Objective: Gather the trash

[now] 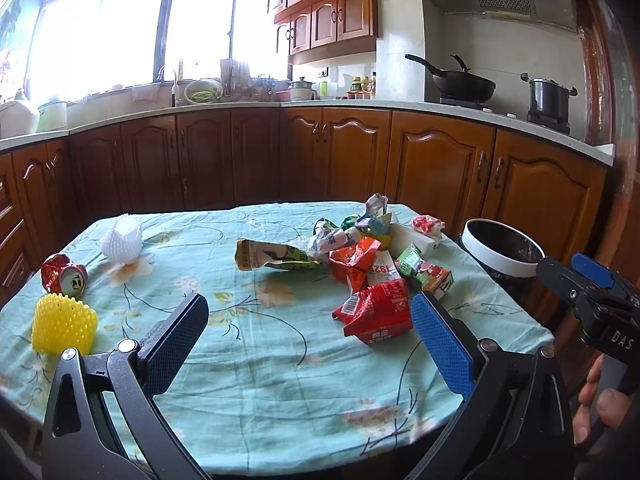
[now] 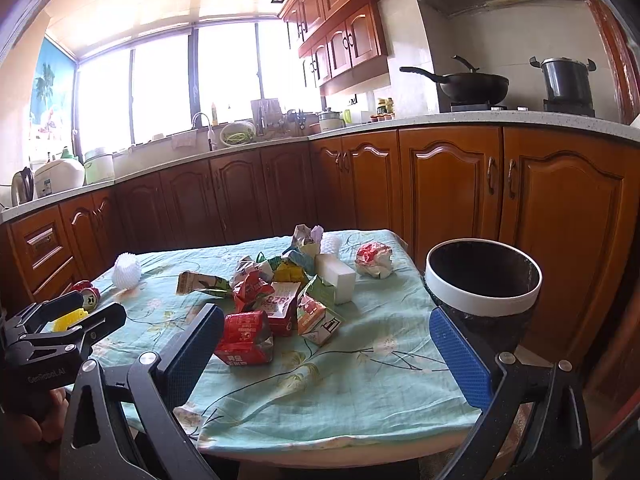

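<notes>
A pile of crumpled wrappers and cartons (image 1: 360, 256) lies on the green floral tablecloth (image 1: 256, 360), right of centre. A red carton (image 1: 378, 312) is nearest, also in the right wrist view (image 2: 244, 338). A crushed red can (image 1: 64, 274), a yellow foam net (image 1: 64, 324) and a white foam net (image 1: 122, 240) lie at the left. A black bin with a white rim (image 1: 500, 252) stands off the table's right edge, large in the right wrist view (image 2: 482, 280). My left gripper (image 1: 310, 324) is open and empty above the table. My right gripper (image 2: 326, 338) is open and empty, near the red carton.
Wooden kitchen cabinets (image 1: 320, 156) and a countertop run behind the table. A wok (image 1: 464, 82) and a pot (image 1: 548, 98) sit on the stove at the right. The right gripper also shows in the left wrist view (image 1: 592, 292), the left gripper in the right wrist view (image 2: 68, 316).
</notes>
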### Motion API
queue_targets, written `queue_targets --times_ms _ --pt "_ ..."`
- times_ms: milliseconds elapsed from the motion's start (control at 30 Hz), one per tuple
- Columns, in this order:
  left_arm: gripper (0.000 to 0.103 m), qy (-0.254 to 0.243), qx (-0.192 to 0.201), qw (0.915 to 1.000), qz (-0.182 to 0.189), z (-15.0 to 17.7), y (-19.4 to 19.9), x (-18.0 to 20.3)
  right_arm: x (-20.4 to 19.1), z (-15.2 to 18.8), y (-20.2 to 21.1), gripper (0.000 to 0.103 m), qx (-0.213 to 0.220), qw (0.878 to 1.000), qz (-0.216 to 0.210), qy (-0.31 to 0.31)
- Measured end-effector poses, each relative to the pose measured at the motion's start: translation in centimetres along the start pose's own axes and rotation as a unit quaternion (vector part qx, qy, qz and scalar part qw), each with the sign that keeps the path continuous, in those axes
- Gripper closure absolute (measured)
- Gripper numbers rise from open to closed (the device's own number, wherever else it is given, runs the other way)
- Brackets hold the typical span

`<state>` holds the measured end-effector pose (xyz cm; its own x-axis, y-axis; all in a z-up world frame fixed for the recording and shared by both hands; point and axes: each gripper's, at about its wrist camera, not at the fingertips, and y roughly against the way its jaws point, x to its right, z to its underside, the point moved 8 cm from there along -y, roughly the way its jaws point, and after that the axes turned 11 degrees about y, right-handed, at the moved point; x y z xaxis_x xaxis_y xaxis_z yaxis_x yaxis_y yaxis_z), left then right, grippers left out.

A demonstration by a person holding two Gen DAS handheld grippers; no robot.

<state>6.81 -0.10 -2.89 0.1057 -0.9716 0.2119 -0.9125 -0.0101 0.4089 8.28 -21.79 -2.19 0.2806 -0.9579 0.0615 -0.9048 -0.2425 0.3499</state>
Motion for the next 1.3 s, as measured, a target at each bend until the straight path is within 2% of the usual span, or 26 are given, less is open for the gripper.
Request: queue_targets --times_ms 1300 --pt "0.000 -0.010 -0.009 0.9999 0.002 0.21 -0.54 0.57 -0.36 0.64 -0.96 0.000 -0.007 1.000 -0.020 -0.013"
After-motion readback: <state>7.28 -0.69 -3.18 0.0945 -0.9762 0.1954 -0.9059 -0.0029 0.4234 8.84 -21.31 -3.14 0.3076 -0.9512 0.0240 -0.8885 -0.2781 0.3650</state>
